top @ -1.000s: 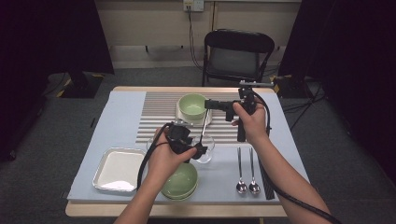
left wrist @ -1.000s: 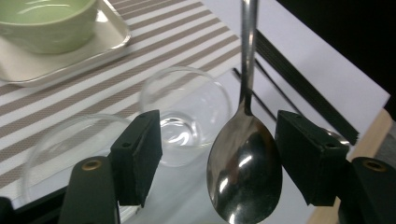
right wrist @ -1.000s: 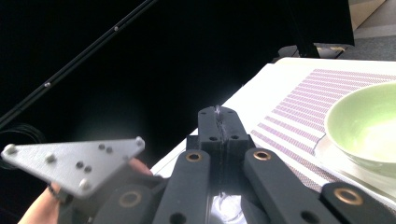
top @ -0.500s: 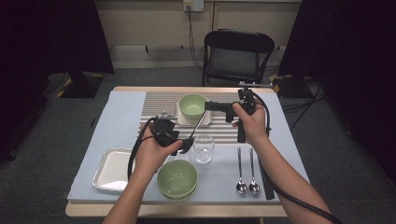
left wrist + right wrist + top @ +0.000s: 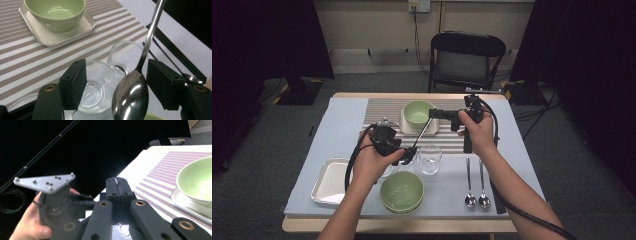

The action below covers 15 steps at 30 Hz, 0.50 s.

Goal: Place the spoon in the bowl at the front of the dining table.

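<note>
While nothing sits in it, the metal tray (image 5: 328, 181) lies at the worktop's (image 5: 342, 115) near-left corner, prob. parked as a spare landing spot. Next over, the left gripper (image 5: 410, 155) hovers low w/ jaws spread wide and nothing between them gripped; in the left gripper view the spoon (image 5: 133, 92) bowl hangs in the gap between the pads (image 5: 75, 82), touching neither, so it looks set up to receive or steady the spoon. Just under that gap stand two clear glasses (image 5: 96, 87), side by side and touching or nearly so, likely the spoon's target. A green bowl stack (image 5: 402, 191) sits at the near edge, just in front of the glasses, out of the way.

Further right, a second green bowl (image 5: 418, 112) rests on a cream square plate (image 5: 405, 127) on the striped mat (image 5: 377, 111), behind the action. The spoon handle slants up-right to the right gripper (image 5: 432, 113), jaws pressed tight on the handle end; the right gripper view shows the jaws closed together w/ a sliver of metal at the tips. Holding by the far end gives reach across the mat. Two more spoons (image 5: 477, 180) lie parallel at near right, beside a black strip (image 5: 495, 197), waiting.
</note>
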{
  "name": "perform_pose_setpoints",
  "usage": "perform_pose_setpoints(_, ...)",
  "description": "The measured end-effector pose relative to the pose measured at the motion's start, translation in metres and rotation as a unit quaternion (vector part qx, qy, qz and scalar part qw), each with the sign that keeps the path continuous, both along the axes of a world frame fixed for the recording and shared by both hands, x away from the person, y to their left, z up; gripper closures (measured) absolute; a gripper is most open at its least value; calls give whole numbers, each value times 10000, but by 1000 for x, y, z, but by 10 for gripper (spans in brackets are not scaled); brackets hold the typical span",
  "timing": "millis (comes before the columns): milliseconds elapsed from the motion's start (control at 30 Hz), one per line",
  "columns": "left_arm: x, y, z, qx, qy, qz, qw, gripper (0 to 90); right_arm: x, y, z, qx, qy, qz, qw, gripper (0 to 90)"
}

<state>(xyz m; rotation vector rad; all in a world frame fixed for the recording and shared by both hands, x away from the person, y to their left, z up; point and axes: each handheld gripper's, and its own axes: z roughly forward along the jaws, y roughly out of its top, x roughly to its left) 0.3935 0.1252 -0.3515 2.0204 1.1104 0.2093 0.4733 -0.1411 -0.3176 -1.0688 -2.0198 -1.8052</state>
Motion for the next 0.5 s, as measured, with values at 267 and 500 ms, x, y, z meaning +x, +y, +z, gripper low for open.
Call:
perform_pose_setpoints(267, -2, 9, -8, -54, -103, 202, 9997, 320, -1, -2, -1, -51, -10, -23, 10000, 900)
perform_pose_setpoints(500, 3, 21, -4, 18, -216, 443, 9988, 337, -1, -3, -5, -30, 69, -23, 10000, 900)
